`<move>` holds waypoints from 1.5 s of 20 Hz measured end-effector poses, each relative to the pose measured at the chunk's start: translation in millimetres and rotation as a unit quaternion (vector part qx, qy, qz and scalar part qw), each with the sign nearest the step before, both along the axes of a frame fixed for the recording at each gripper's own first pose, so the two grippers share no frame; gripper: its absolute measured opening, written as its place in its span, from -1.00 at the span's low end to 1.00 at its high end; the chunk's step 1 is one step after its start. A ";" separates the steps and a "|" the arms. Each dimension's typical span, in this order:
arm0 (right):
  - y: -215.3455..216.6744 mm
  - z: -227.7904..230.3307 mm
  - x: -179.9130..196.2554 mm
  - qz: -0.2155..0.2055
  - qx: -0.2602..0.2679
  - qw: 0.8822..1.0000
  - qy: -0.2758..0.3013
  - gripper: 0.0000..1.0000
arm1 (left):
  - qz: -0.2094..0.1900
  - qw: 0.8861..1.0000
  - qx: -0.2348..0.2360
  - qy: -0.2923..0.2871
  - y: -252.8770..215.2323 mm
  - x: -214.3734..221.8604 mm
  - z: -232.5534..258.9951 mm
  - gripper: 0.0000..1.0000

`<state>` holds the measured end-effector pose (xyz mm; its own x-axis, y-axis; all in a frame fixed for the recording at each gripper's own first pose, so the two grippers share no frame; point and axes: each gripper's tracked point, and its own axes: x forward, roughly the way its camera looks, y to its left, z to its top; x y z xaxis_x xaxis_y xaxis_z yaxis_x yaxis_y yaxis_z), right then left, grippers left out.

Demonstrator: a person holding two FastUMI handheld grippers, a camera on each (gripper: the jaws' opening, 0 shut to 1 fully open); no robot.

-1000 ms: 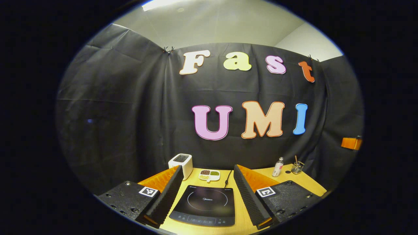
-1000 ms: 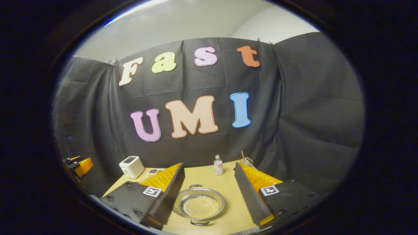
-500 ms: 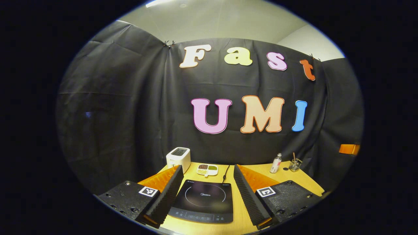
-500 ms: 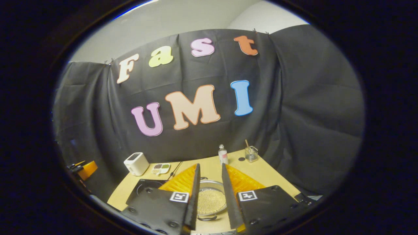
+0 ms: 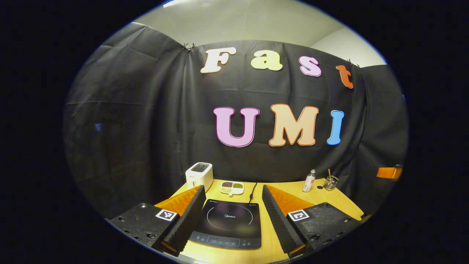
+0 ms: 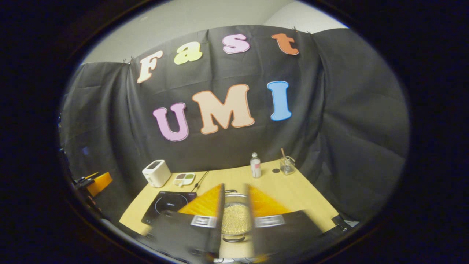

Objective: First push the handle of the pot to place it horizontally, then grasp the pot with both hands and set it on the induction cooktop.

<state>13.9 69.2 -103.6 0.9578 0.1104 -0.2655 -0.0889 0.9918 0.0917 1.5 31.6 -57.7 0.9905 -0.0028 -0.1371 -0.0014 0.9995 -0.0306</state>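
The shallow round steel pot (image 6: pixel 234 219) with small loop handles sits on the light wooden tabletop (image 6: pixel 293 190) near its front edge, beside the flat black induction cooktop (image 6: pixel 166 205) and apart from it, so the placing is not yet done. One handle (image 6: pixel 233 239) points toward the front edge and the other toward the back, so the turn to horizontal also looks undone. The right gripper (image 6: pixel 235 216) hovers over the pot, its fingers narrow with only a slim gap and not gripping anything. The left gripper (image 5: pixel 232 220) is held above the cooktop, fingers wide and empty. The cooktop carries a small brand mark at its centre and corner, too small to read reliably.
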 end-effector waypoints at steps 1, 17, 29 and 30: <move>2.5 -2.1 0.6 0.004 0.004 1.000 0.008 -0.74 | 0.001 1.000 0.000 0.000 0.6 -0.7 -0.6 0.79; 34.6 -153.9 -26.0 0.039 0.051 0.975 0.214 -0.95 | 0.009 0.999 0.028 0.014 16.8 -9.7 -16.8 0.80; 78.0 -236.5 -39.0 0.077 0.062 0.931 0.351 -0.95 | 0.012 0.999 0.015 0.040 25.0 -11.3 -39.6 0.80; 81.0 -242.4 -39.4 0.079 0.062 0.928 0.357 -0.95 | 0.013 0.999 0.013 0.044 26.3 -13.5 -43.0 0.80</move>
